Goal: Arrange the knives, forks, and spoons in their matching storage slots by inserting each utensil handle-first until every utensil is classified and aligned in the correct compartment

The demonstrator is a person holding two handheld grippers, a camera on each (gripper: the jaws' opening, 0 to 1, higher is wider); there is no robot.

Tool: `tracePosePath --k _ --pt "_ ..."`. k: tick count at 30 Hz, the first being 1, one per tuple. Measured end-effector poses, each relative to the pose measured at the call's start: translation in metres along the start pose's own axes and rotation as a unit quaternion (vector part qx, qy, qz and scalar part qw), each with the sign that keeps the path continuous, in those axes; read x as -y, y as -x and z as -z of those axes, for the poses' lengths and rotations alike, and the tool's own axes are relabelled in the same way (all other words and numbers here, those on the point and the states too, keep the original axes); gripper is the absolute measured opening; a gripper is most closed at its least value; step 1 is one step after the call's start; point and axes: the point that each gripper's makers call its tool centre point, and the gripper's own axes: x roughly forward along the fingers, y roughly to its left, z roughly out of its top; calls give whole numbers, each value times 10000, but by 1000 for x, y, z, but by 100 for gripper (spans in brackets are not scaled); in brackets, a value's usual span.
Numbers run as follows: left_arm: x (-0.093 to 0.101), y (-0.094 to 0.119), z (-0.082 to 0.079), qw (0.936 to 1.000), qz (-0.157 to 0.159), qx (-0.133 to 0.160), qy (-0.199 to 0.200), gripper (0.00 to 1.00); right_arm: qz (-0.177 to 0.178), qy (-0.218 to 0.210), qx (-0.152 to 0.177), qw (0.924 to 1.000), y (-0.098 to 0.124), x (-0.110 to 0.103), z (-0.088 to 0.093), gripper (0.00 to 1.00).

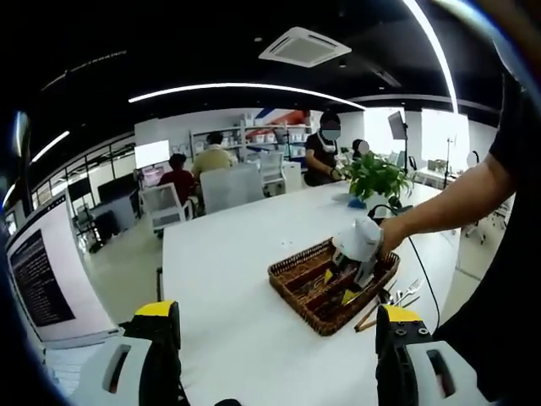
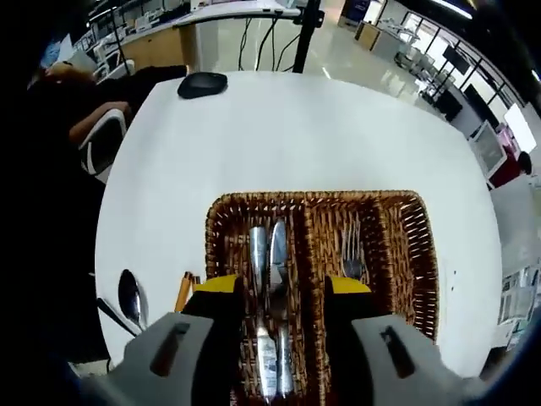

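Observation:
A brown wicker basket [image 2: 221, 211] with three long slots lies on the white table [image 2: 279, 127]. Two knives [image 2: 269, 249] rest side by side in its left slot, and a fork [image 2: 351, 249] is in the middle slot. My right gripper [image 2: 285, 292] hovers open just above the knives with nothing held. A spoon [image 2: 129, 296] and a wooden-handled piece [image 2: 183, 292] lie on the table left of the basket. In the left gripper view, the right gripper [image 1: 347, 283] reaches into the basket [image 1: 292, 275]. Loose utensils [image 1: 397, 298] lie beside the basket. My left gripper [image 1: 275, 321] stands open, well back from the basket.
A black mouse [image 2: 203, 85] sits at the table's far edge. A potted plant [image 1: 378, 178] stands on the table beyond the basket, with a cable [image 1: 423, 271] running past it. People sit at desks in the background. A monitor [image 1: 42, 271] is at the left.

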Motion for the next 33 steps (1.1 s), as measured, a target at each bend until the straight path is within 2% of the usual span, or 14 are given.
tracePosePath --k 3,7,8,10,13,16,18,21,23,24,25,26,27,33 --pt "2 -2 -4 10000 15 47 -36 100 285 -241 319 9988 13 14 -8 67" --pt "6 -6 -12 9999 78 122 -68 100 651 -785 793 9916 34 33 -14 97" --pt "6 -7 -13 9998 93 140 -75 100 749 -899 880 9892 39 38 -15 99" --pt "8 -9 -17 9997 127 180 -84 100 867 -1066 1054 9849 52 44 -16 99" --pt "10 -13 -20 9995 172 233 -81 100 1200 -1254 1104 9786 74 53 -7 99" --pt "16 -18 -26 9993 227 304 7 100 1371 -1604 1440 9668 99 55 -5 99" --pt "25 -20 -36 9981 269 542 78 100 1561 -1739 1645 9583 121 58 -2 99" --pt "38 -26 -37 9977 281 593 151 100 1781 -1924 1943 9452 151 61 7 99" --pt "47 -31 -40 9975 234 653 139 100 1754 -1986 2064 9419 168 56 19 99" --pt "51 -32 -44 9967 211 767 180 100 1808 -2087 2175 9362 178 53 27 99" --pt "56 -35 -49 9952 173 913 309 100 1807 -2061 2182 9366 182 48 33 99" --pt "59 -36 -49 9951 157 912 334 100 1836 -2050 2198 9359 187 44 39 99" --pt "65 -36 -49 9955 72 897 283 100 1898 -2119 2318 9303 194 39 44 99" --pt "89 -43 -40 9975 -111 673 163 100 1779 -2215 2523 9250 211 15 67 99"
